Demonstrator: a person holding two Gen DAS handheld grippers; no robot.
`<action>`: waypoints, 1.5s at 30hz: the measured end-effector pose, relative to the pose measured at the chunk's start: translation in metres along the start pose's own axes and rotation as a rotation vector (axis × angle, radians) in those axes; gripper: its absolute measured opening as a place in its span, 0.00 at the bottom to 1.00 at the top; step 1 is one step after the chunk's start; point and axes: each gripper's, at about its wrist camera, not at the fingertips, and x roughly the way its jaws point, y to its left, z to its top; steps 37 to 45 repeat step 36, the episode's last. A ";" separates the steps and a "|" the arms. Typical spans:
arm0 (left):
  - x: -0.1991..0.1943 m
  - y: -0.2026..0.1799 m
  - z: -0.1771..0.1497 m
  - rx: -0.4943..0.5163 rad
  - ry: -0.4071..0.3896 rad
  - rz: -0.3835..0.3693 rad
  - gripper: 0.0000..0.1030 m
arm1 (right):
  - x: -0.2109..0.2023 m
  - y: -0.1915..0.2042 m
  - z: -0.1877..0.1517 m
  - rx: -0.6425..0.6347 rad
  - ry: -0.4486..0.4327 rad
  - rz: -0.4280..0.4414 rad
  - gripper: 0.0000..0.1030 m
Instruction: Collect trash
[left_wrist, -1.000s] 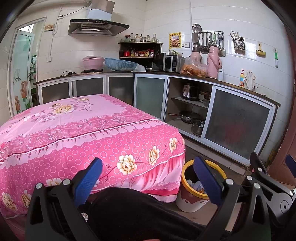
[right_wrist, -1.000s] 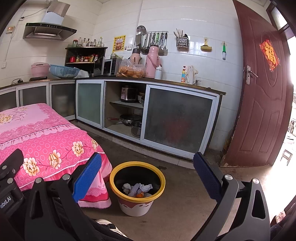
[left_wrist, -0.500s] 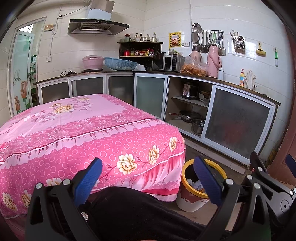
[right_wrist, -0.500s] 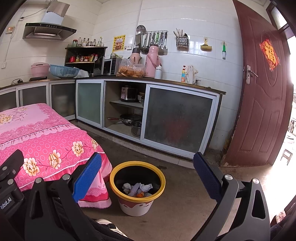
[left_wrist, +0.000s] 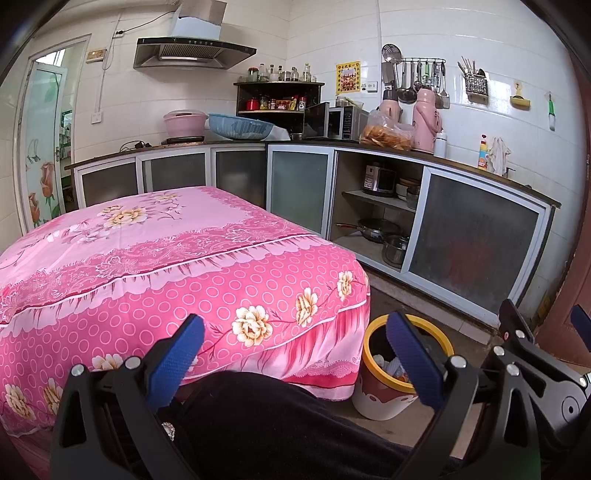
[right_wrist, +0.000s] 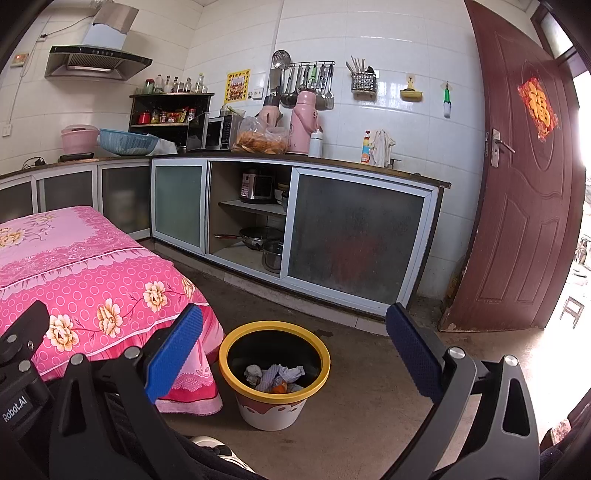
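Yellow-rimmed wastebasket (right_wrist: 274, 373) on floor beside pink floral tablecloth (right_wrist: 88, 280), crumpled trash (right_wrist: 275, 376) inside. Left gripper (left_wrist: 295, 360) and right gripper (right_wrist: 293, 354) both spread wide, empty. "Robot.AI" printed on left gripper's body.

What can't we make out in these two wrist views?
- Left wrist view: much of the trash bin interior, hidden by a pad of the left gripper and the near rim.
- Right wrist view: what the crumpled trash actually is; too small. Right gripper is open and empty.
- Both views: floor under the table, hidden by the pink tablecloth.
- Cupboard contents behind the frosted door.
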 end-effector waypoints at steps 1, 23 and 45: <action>0.000 0.000 0.000 0.000 0.001 0.000 0.92 | 0.000 0.000 0.000 0.000 0.000 0.000 0.92; 0.004 0.006 -0.005 -0.006 0.005 -0.004 0.92 | 0.000 0.000 0.000 0.000 0.003 -0.001 0.92; 0.013 0.012 -0.005 -0.019 0.050 -0.007 0.92 | 0.002 0.000 -0.002 0.002 0.008 -0.001 0.92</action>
